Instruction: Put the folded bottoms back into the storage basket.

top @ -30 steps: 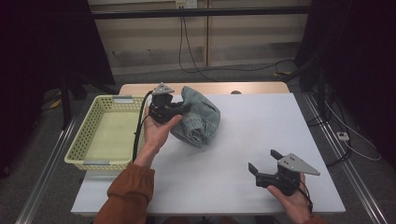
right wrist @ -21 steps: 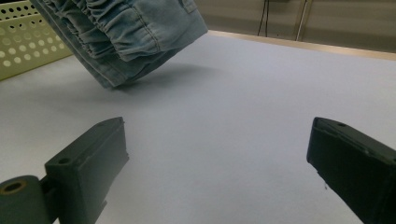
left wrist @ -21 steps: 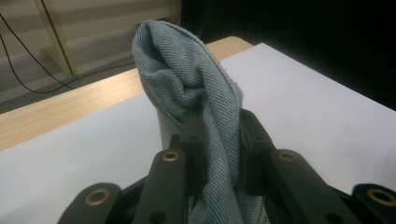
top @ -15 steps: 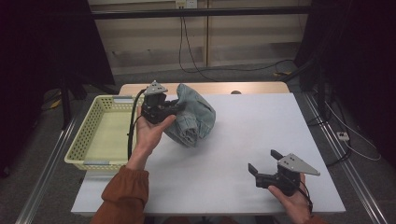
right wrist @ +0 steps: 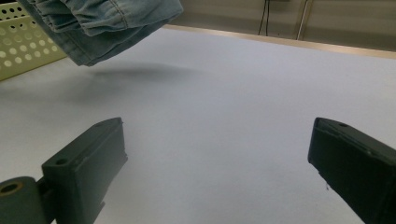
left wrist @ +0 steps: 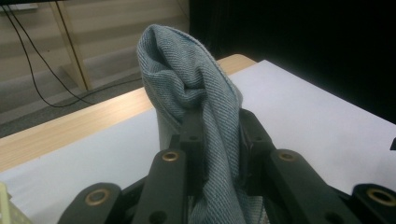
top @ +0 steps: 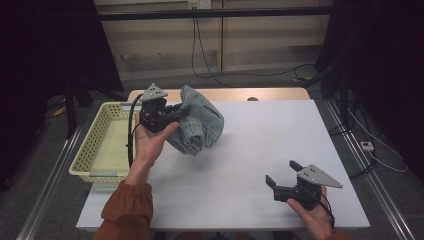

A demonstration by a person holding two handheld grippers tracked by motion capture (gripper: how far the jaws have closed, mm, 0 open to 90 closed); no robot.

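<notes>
Hanging in the air above the left part of the white desk (top: 260, 150): a bundled, faded blue denim garment (top: 200, 125), clear of the surface and casting a soft shadow below in the right gripper view (right wrist: 100, 25). Being pinched at a thick fold between the black fingers (left wrist: 196, 140) of the left gripper (top: 172, 114), fabric rising as a rounded hump (left wrist: 187, 79) above them. Drooping just right of the pale yellow perforated plastic basket (top: 95, 150), not inside it. Sitting at the desk's left edge, that basket, its visible floor bare. Holding the left gripper from beneath, the left hand (top: 150, 142), palm up, forearm in a rust-orange sleeve (top: 127, 210) reaching in from the lower edge, grey three-cornered plate (top: 154, 92) tilted on top. Resting low near the desk's front right corner, well apart from the denim, the right gripper (top: 282, 175), cradled in the right hand (top: 312, 215), its fingers (right wrist: 88, 163) standing spread wide with nothing but bare desk between them.
</notes>
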